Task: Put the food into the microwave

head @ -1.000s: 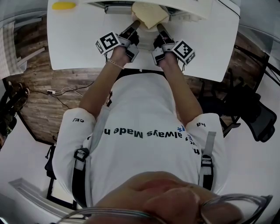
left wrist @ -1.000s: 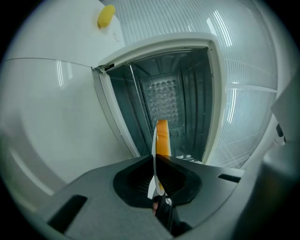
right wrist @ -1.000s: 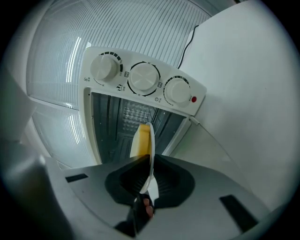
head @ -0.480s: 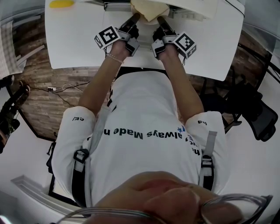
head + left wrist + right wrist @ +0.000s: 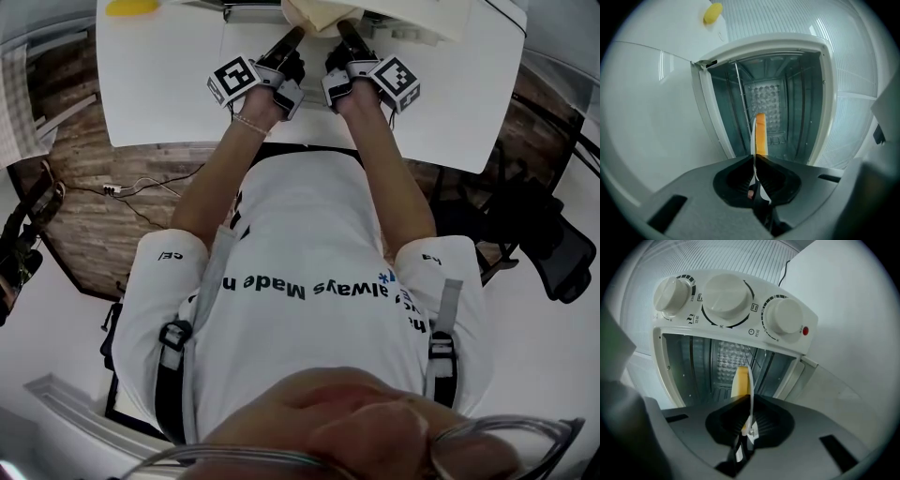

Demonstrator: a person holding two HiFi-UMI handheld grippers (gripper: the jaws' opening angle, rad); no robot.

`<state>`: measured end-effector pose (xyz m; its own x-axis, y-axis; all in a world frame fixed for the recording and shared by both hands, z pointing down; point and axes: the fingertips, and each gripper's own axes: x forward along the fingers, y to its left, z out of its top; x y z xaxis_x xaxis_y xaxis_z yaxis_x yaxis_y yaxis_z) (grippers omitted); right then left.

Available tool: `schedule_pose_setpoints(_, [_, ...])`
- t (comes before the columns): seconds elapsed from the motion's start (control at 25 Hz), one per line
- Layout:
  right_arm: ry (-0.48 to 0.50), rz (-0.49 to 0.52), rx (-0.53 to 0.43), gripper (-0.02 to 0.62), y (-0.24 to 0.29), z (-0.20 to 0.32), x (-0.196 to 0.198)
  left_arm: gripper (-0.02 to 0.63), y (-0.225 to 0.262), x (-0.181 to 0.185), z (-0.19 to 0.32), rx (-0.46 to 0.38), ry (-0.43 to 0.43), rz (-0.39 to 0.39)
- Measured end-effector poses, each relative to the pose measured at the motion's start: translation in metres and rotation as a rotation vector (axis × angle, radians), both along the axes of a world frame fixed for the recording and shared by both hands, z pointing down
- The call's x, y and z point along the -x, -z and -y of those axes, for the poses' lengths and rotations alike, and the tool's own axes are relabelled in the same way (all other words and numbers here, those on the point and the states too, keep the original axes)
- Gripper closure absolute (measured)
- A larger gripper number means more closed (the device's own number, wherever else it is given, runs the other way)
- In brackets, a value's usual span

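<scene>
The left gripper (image 5: 754,157) is clamped shut on the near rim of a thin white plate (image 5: 753,136), and the right gripper (image 5: 749,401) is clamped on the same plate's rim from the other side. Each gripper view shows the plate edge-on, running straight out from the jaws, with the orange-yellow food (image 5: 761,133) lying against its face. Just past the plate is the open microwave (image 5: 825,93), its grey cavity and perforated back wall directly ahead. The plate is at the mouth of the cavity; I cannot tell whether it rests on anything inside. Three white knobs (image 5: 726,298) and a small red light (image 5: 805,331) sit on the panel beside the opening, and the open door (image 5: 647,131) spreads out to one side. From the head view both grippers point forward side by side, close together, over the white tabletop (image 5: 159,84). The left hand (image 5: 258,108) and right hand (image 5: 361,103) hold them with both arms stretched out nearly straight. A small yellow thing (image 5: 136,8) lies on the tabletop well to the left, and a black chair (image 5: 553,253) stands on the floor to the right.
</scene>
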<state>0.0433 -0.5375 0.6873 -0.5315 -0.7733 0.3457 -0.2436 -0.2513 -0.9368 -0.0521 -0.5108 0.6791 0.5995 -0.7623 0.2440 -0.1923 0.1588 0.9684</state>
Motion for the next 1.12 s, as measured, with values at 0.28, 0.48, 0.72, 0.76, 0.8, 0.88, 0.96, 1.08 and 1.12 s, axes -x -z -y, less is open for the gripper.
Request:
schedule_pose_setpoints(0.28, [0.052,0.043,-0.030,0.545,0.009,-0.016,0.012,0.588,0.009,0.001,0.006,-0.007,0.022,-0.008])
schedule_pose_setpoints(0.48, [0.090,0.062,-0.039,0.546,0.015,-0.033,0.030,0.588,0.010,0.001,0.009,-0.007,0.030,-0.012])
schedule_pose_setpoints(0.72, [0.073,0.062,-0.038,0.577,0.010,-0.022,0.023,0.586,0.004,-0.008,0.020,0.004,0.021,-0.020])
schedule_pose_setpoints(0.76, [0.069,0.061,-0.039,0.577,0.009,-0.019,0.022,0.586,0.003,-0.010,0.022,0.005,0.021,-0.023])
schedule_pose_setpoints(0.8, [0.064,0.060,-0.039,0.577,0.009,-0.016,0.021,0.586,0.003,-0.010,0.023,0.007,0.019,-0.023])
schedule_pose_setpoints(0.88, [0.054,0.054,-0.039,0.578,0.008,-0.011,0.020,0.586,0.002,-0.010,0.026,0.014,0.009,-0.018])
schedule_pose_setpoints(0.96, [0.049,0.051,-0.041,0.578,0.007,-0.008,0.021,0.586,0.002,-0.010,0.028,0.016,0.001,-0.004])
schedule_pose_setpoints(1.08, [0.048,0.051,-0.044,0.578,0.008,-0.007,0.022,0.586,0.004,-0.008,0.027,0.006,0.000,0.013])
schedule_pose_setpoints(1.12, [0.050,0.051,-0.047,0.578,0.008,-0.006,0.023,0.586,0.004,-0.008,0.027,0.004,0.001,0.013])
